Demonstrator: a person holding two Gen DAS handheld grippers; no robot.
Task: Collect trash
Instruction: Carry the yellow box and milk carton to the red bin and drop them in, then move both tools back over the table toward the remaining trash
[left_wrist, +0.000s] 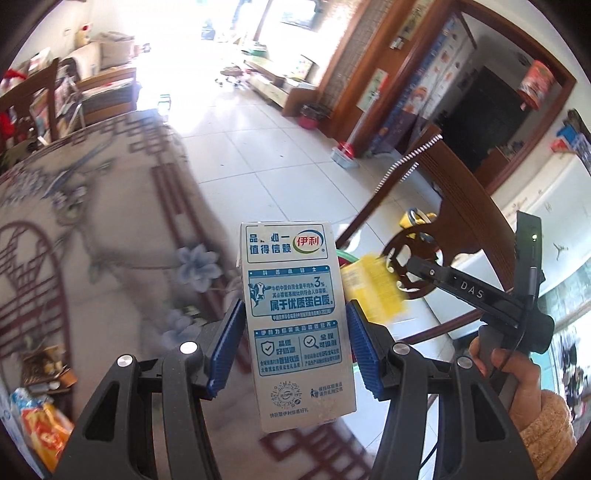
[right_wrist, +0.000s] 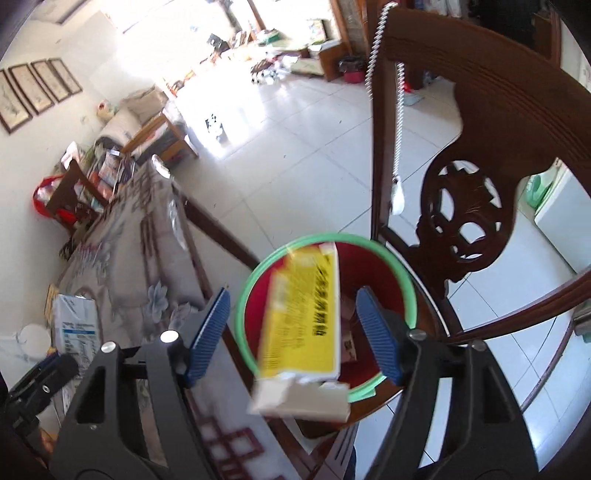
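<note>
Left wrist view: left gripper (left_wrist: 293, 345) clamps milk carton (left_wrist: 295, 321) upright; right gripper (right_wrist: 293, 336) released, yellow box (right_wrist: 306, 321) loose between pads above bin (right_wrist: 402, 280).

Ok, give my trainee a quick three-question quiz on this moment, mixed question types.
1. True or false: the left gripper is clamped on the grey-and-blue milk carton.
2. What lies directly beneath the yellow-and-white cardboard box?
A. the red bin with a green rim
B. the patterned tablecloth
C. the carved wooden chair
3. Fill in: the right gripper's pads are ____ the box.

Key: 1 true; 2 A; 3 clear of (jaws open, the box loose between them).
</note>
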